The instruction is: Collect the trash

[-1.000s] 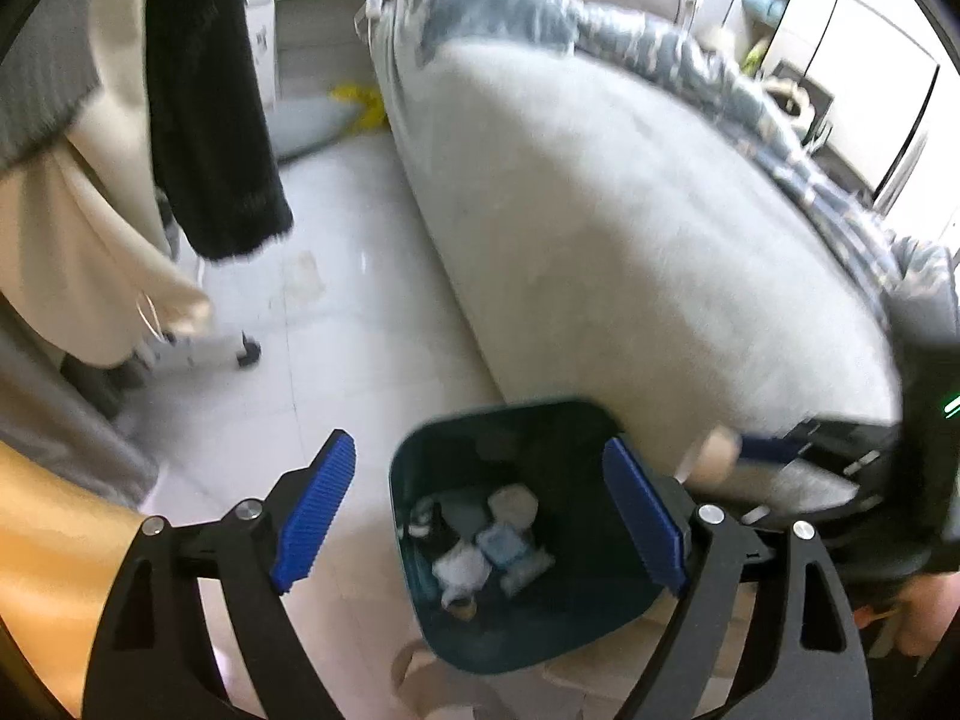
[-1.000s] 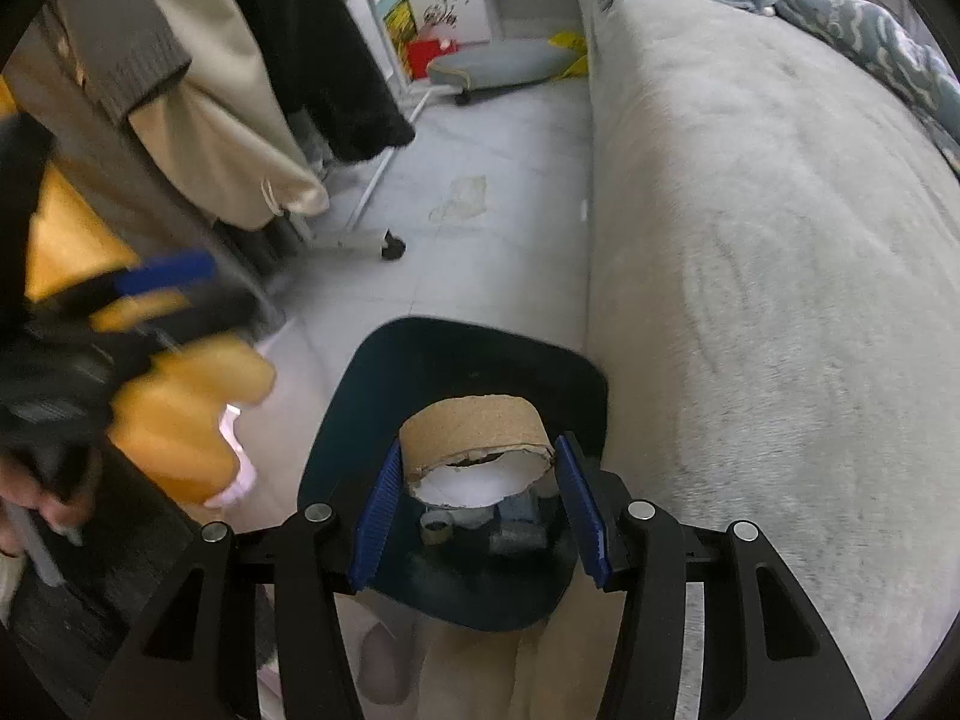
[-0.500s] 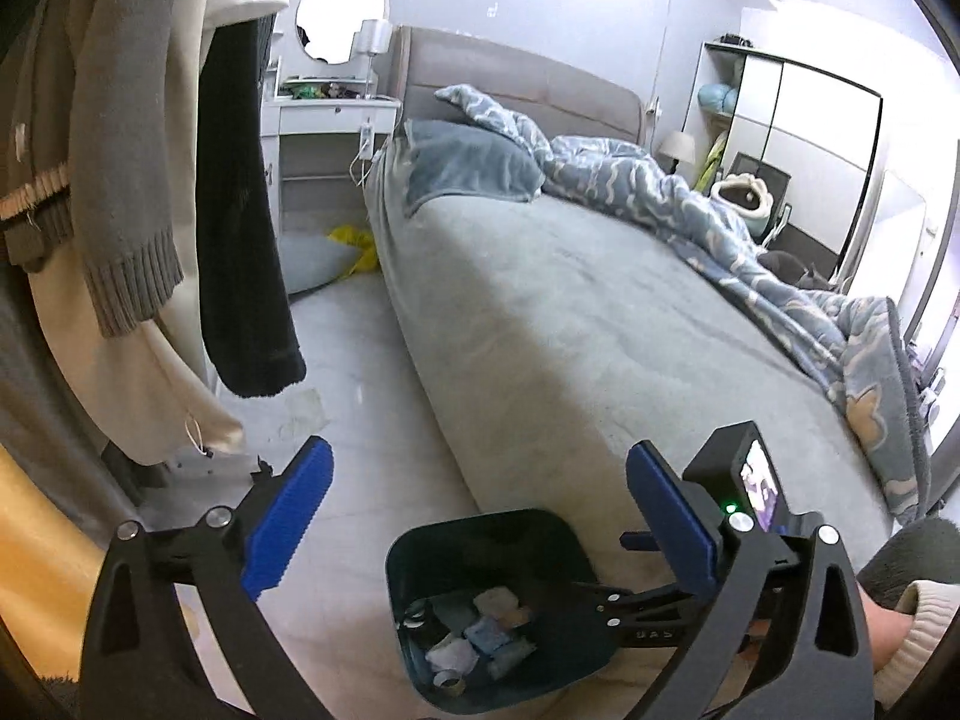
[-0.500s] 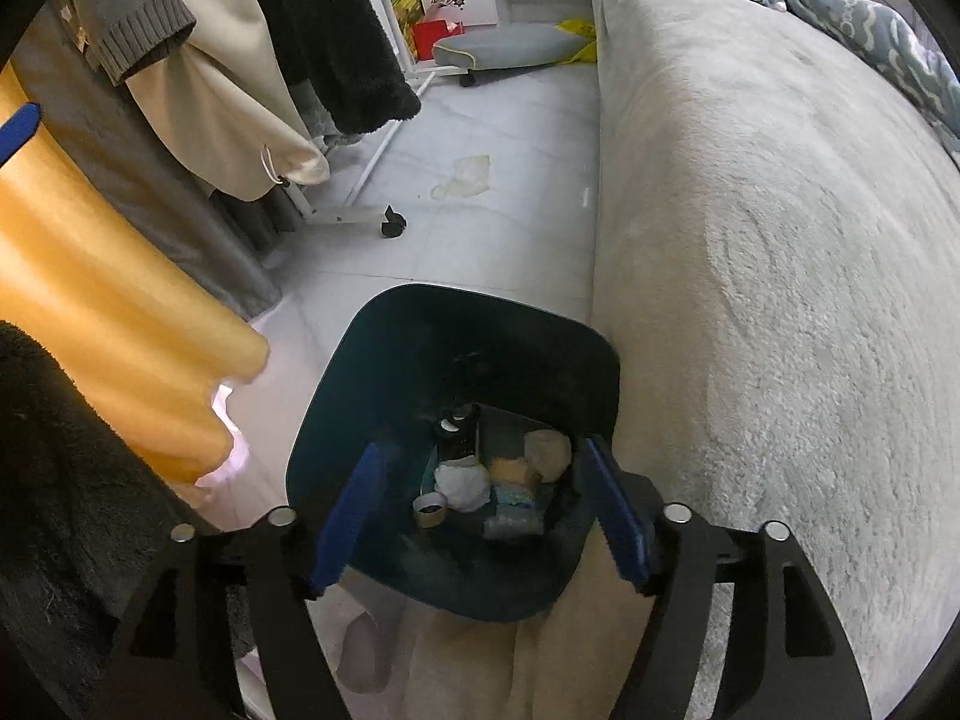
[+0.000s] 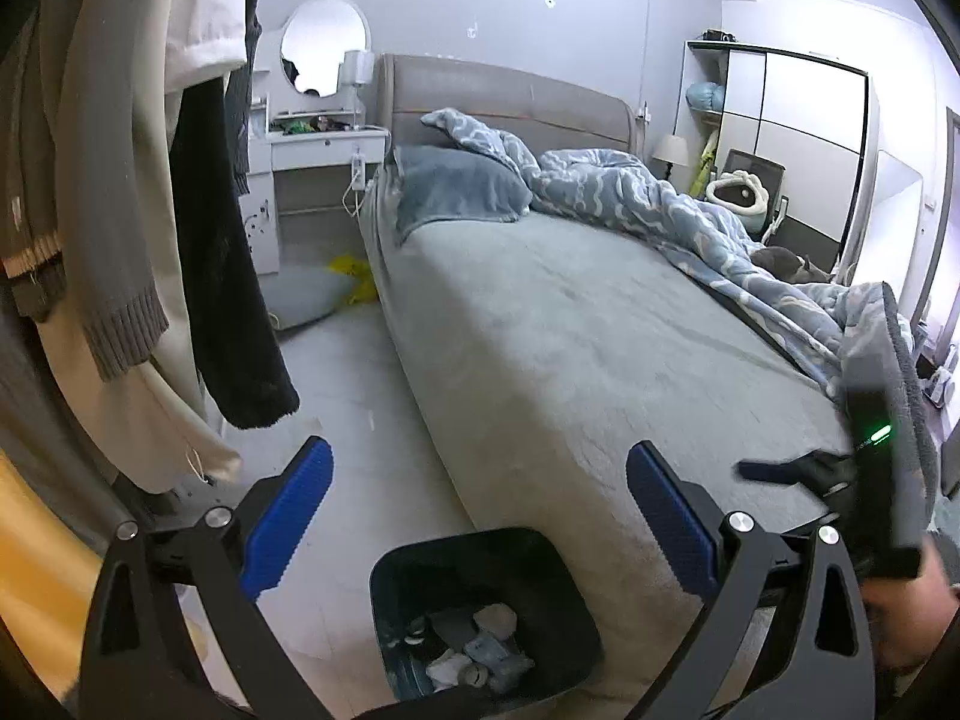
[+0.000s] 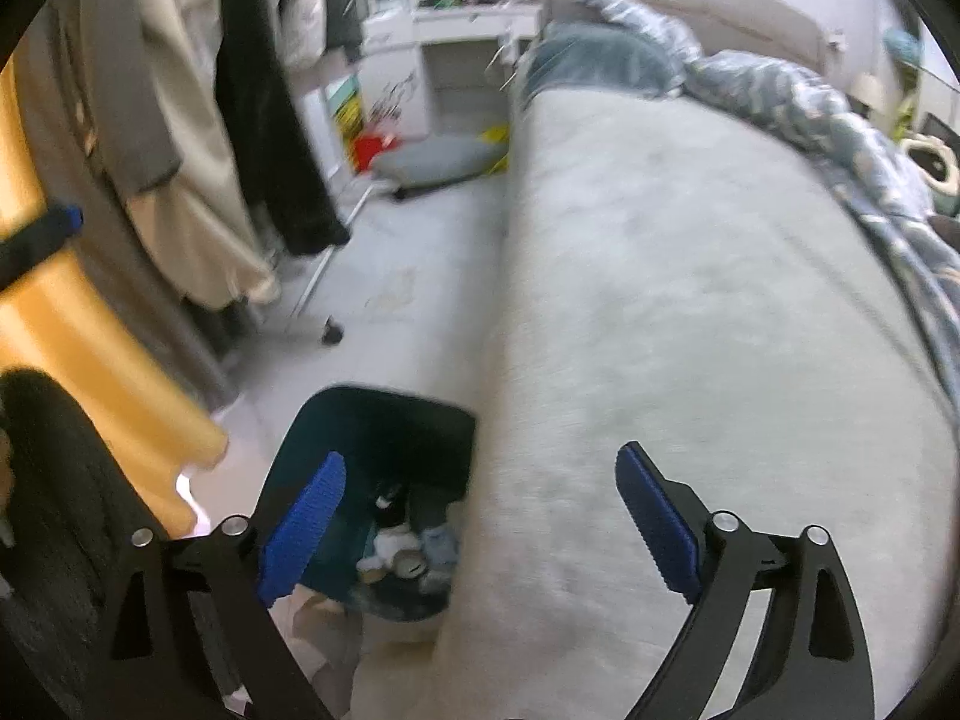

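A dark teal trash bin (image 5: 564, 606) stands on the floor against the bed's side, with several pieces of trash (image 5: 474, 654) lying in its bottom. It also shows in the right wrist view (image 6: 372, 426), blurred. My left gripper (image 5: 480, 516) is open and empty, raised above the bin. My right gripper (image 6: 480, 516) is open and empty, above the bin's right edge and the bed. The right gripper's body (image 5: 876, 480) shows at the right in the left wrist view.
A large bed (image 5: 600, 348) with a grey cover fills the right side, with a blue duvet (image 5: 690, 210) at its far side. Clothes hang on a rack (image 5: 120, 240) at the left. A white dresser (image 5: 318, 168) stands at the back. Pale tiled floor (image 5: 348, 396) runs between them.
My right gripper opened and let the cardboard roll fall into the bin. Both grippers have since lifted and tilted up, away from the bin, so more of the room shows.
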The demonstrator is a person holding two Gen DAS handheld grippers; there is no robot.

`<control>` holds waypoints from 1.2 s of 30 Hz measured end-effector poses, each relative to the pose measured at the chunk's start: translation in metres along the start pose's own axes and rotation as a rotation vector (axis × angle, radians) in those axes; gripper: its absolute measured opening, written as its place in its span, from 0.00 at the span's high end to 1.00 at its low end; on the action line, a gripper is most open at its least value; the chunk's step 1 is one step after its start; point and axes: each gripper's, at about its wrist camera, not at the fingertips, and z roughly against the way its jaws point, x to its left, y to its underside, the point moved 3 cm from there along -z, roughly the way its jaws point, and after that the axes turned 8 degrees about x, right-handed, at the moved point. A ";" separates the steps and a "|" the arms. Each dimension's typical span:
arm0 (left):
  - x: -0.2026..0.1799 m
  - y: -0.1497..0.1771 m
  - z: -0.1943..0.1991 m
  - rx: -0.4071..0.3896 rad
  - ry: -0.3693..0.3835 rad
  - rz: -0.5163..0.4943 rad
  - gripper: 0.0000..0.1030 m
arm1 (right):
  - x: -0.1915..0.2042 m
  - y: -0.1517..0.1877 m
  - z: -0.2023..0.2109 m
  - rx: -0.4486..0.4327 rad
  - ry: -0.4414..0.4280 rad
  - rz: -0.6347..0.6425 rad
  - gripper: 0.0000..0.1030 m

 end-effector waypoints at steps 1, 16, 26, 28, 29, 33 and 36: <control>-0.002 0.000 -0.001 -0.002 -0.003 0.001 0.03 | -0.006 0.000 0.010 -0.026 0.008 -0.010 0.06; -0.051 0.012 -0.020 0.060 0.058 -0.019 0.03 | -0.087 0.052 0.139 -0.258 0.183 -0.141 0.03; -0.069 0.025 -0.026 0.082 0.024 -0.051 0.03 | -0.121 0.082 0.155 -0.257 0.186 -0.171 0.03; -0.071 0.028 -0.029 0.088 0.016 -0.053 0.03 | -0.116 0.079 0.149 -0.239 0.172 -0.148 0.03; -0.071 0.028 -0.029 0.091 0.014 -0.053 0.03 | -0.115 0.079 0.146 -0.229 0.166 -0.144 0.03; -0.072 0.031 -0.032 0.100 0.018 -0.041 0.03 | -0.114 0.079 0.143 -0.210 0.150 -0.135 0.03; -0.071 0.031 -0.032 0.099 0.018 -0.042 0.03 | -0.114 0.080 0.143 -0.207 0.138 -0.140 0.03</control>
